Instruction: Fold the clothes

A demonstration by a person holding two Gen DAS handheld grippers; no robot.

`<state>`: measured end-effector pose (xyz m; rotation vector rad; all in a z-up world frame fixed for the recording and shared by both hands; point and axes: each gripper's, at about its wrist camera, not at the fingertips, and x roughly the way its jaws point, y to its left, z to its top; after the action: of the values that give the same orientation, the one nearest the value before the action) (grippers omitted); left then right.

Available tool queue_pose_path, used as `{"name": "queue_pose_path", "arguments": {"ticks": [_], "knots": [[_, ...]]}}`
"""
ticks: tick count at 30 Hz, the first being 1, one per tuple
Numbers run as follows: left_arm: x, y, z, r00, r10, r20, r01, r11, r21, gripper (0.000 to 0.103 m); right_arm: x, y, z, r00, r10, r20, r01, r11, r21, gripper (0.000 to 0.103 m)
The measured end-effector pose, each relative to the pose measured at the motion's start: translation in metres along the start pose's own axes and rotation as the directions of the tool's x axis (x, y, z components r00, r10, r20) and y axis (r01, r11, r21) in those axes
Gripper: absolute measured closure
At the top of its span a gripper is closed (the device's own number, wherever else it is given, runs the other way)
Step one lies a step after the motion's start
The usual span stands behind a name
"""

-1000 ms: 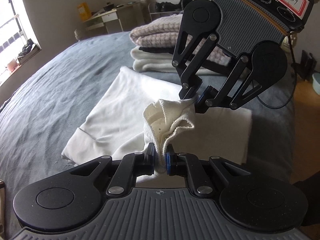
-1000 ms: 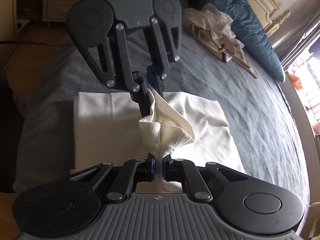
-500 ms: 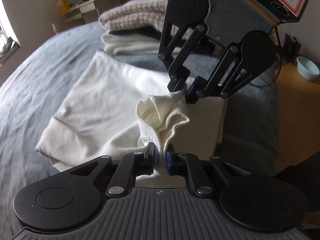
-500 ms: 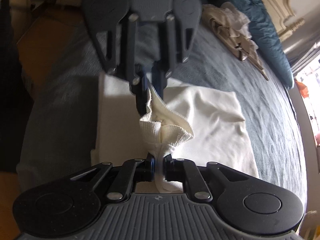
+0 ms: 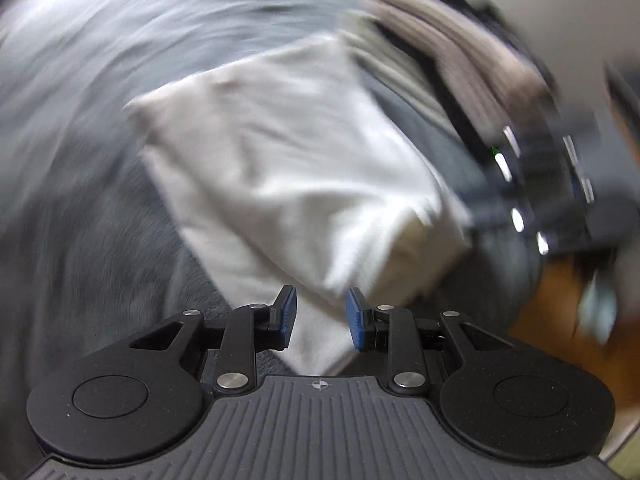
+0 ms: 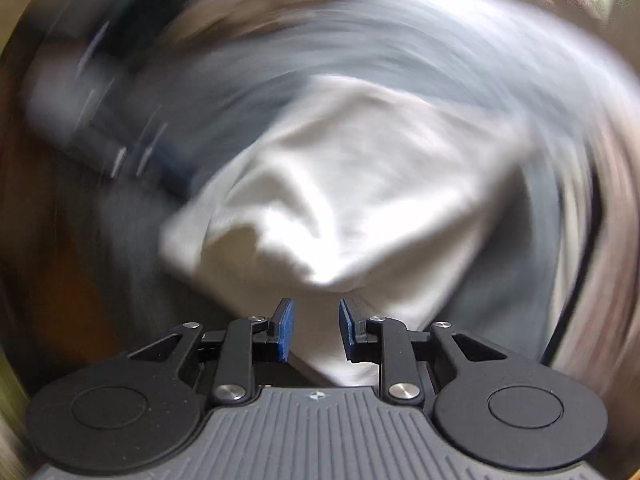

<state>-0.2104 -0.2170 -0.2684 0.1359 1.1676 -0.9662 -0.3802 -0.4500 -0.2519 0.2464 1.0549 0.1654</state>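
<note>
Both views are smeared by motion. A white garment (image 5: 288, 168) lies folded on the grey-blue bed cover (image 5: 80, 200), one corner hem turned up at its near right. My left gripper (image 5: 321, 314) hovers over the garment's near edge. Its jaws are opening, and the blue pads (image 5: 289, 316) stand apart without pressing the cloth seen through the gap. In the right wrist view the same garment (image 6: 360, 184) fills the middle. My right gripper (image 6: 316, 326) is over its near corner, jaws also opening, pads clear of the cloth. The right gripper (image 5: 532, 184) is a dark blur at the right.
A stack of folded clothes (image 5: 460, 52) sits beyond the garment at the upper right. The bed's edge and brown floor (image 5: 560, 300) show at the right. In the right wrist view the bed cover (image 6: 400, 40) spreads beyond the garment, and the left gripper (image 6: 120, 136) blurs at upper left.
Both grippers were shut on a bunched white cuff between them. Now both have let go, rolled and drawn apart, and the cloth lies on the folded garment.
</note>
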Motion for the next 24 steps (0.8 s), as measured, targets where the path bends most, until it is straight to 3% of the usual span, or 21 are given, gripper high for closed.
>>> {"name": "queue_pose_path", "arguments": {"ticks": [1,2,4,6,9,13,18,21,22,24], "knots": [[0.001,0.008,0.004,1.000,-0.009,0.009,0.010,0.995,-0.101,0.075,0.001,-0.015,0.004,0.999,0.039,0.022,-0.042,0.983,0.179,0.071],[0.003,0.015,0.007,1.000,-0.015,0.016,0.018,0.983,-0.184,0.073,0.002,-0.028,0.004,0.995,0.074,0.061,-0.090,0.938,0.334,0.067],[0.012,0.021,0.012,1.000,-0.027,0.001,0.026,0.959,-0.283,0.069,0.011,-0.049,0.000,0.985,0.120,0.124,-0.170,0.806,0.567,0.060],[0.022,0.023,0.015,0.999,-0.030,-0.024,0.019,0.938,-0.346,0.069,0.025,-0.062,-0.007,0.982,0.133,0.136,-0.190,0.669,0.719,0.060],[0.033,0.011,0.013,0.999,-0.022,-0.044,0.007,0.946,-0.324,0.068,0.038,-0.069,-0.019,0.983,0.128,0.130,-0.179,0.543,0.820,0.058],[0.047,0.006,0.008,0.995,-0.060,-0.074,0.032,0.941,-0.337,0.068,0.047,-0.065,-0.027,0.974,0.179,0.141,-0.210,0.466,0.859,0.058],[0.055,0.008,0.001,0.992,-0.052,-0.115,0.008,0.936,-0.353,0.069,0.064,-0.065,-0.038,0.964,0.227,0.140,-0.219,0.369,0.903,0.058],[0.058,0.010,-0.002,0.993,-0.054,-0.105,0.009,0.921,-0.389,0.074,0.072,-0.061,-0.035,0.961,0.242,0.133,-0.218,0.371,0.902,0.065],[0.059,0.010,-0.003,0.994,-0.050,-0.099,0.006,0.916,-0.400,0.077,0.072,-0.060,-0.034,0.962,0.242,0.127,-0.216,0.387,0.897,0.076],[0.058,0.011,-0.005,0.996,-0.038,-0.084,-0.001,0.908,-0.419,0.089,0.071,-0.057,-0.032,0.965,0.235,0.113,-0.207,0.429,0.879,0.084]]}}
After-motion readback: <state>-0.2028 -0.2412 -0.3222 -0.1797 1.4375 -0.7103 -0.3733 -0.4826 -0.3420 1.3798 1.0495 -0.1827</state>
